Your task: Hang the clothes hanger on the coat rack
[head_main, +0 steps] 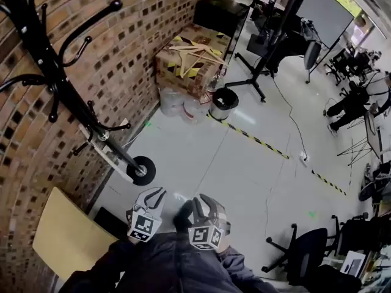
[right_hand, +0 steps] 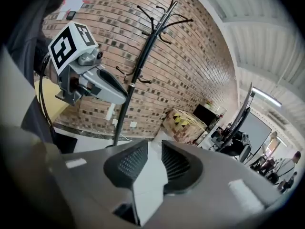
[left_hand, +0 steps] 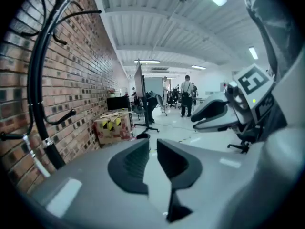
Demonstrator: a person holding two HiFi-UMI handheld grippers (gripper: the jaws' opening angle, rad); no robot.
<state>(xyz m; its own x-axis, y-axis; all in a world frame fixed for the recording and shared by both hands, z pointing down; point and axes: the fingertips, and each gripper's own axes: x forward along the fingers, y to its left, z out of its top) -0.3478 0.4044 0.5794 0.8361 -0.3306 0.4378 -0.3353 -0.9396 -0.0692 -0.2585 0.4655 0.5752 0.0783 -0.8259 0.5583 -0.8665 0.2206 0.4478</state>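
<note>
Two grippers, both empty, low at 6 o'clock in head view. My left gripper (head_main: 157,194) has its jaws almost together; my right gripper (head_main: 198,201) shows a narrow gap. Wooden clothes hangers (head_main: 194,54) lie on the cardboard box (head_main: 177,75) at 12 o'clock. Coat rack (head_main: 64,87) stands at 10 o'clock by the brick wall (head_main: 153,17).

- The left gripper (left_hand: 152,144) sits at the bottom. Its two dark jaws are almost together, with only a thin gap and nothing in it.
- The coat rack (left_hand: 38,80) stands on the left, a black pole with curved hooks, close to the brick wall (left_hand: 86,75).
- A cardboard box (left_hand: 113,125) with yellow and black marks sits by the wall, farther back.
- The right gripper (left_hand: 198,119) shows on the right, holding nothing.
- People (left_hand: 187,94) stand far off.
</note>
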